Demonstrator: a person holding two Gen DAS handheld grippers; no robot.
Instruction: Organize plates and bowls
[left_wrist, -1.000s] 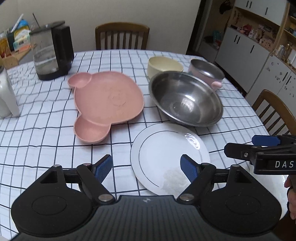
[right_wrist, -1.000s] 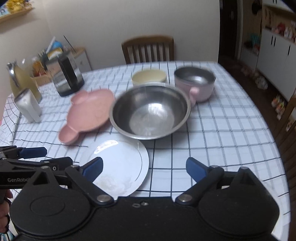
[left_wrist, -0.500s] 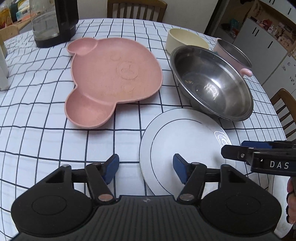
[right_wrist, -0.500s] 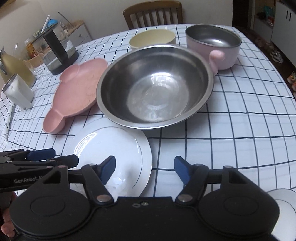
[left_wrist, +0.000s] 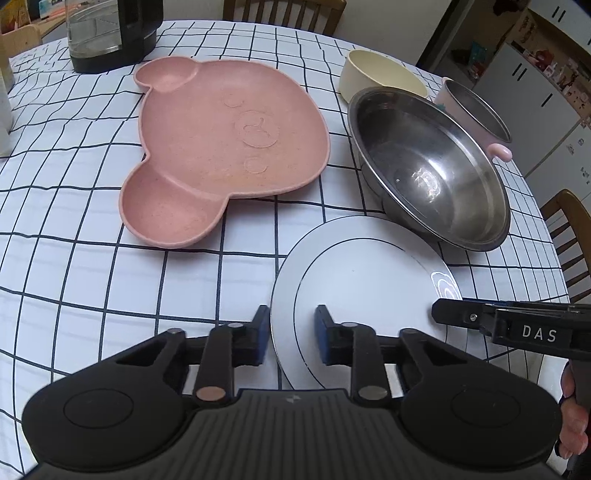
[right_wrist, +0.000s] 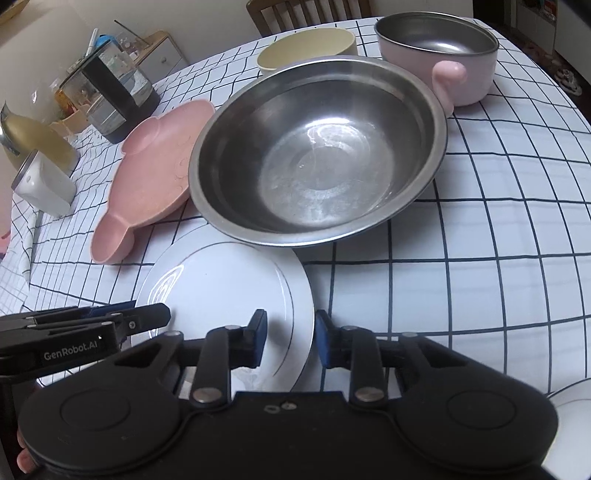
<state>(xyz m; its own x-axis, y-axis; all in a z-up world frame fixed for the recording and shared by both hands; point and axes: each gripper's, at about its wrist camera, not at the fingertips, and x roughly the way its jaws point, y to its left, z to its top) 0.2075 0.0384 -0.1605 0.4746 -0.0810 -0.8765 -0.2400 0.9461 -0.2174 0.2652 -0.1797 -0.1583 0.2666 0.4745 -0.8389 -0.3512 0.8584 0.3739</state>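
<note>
White plate (left_wrist: 365, 280) sits on the checked worktop (left_wrist: 74, 280) just in front of the steel bowl (left_wrist: 428, 166), w/ pink bear plate (left_wrist: 229, 144) to its left. Left gripper (left_wrist: 290, 339) & right gripper (right_wrist: 290, 339) each straddle opposite near rims of the plate; fingers have just been closing, rim between them. Can't tell if pads press it yet.

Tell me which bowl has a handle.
The pink bowl, farthest right at the back, with a steel lining and a stubby pink handle. The big steel bowl and cream bowl have none.
</note>
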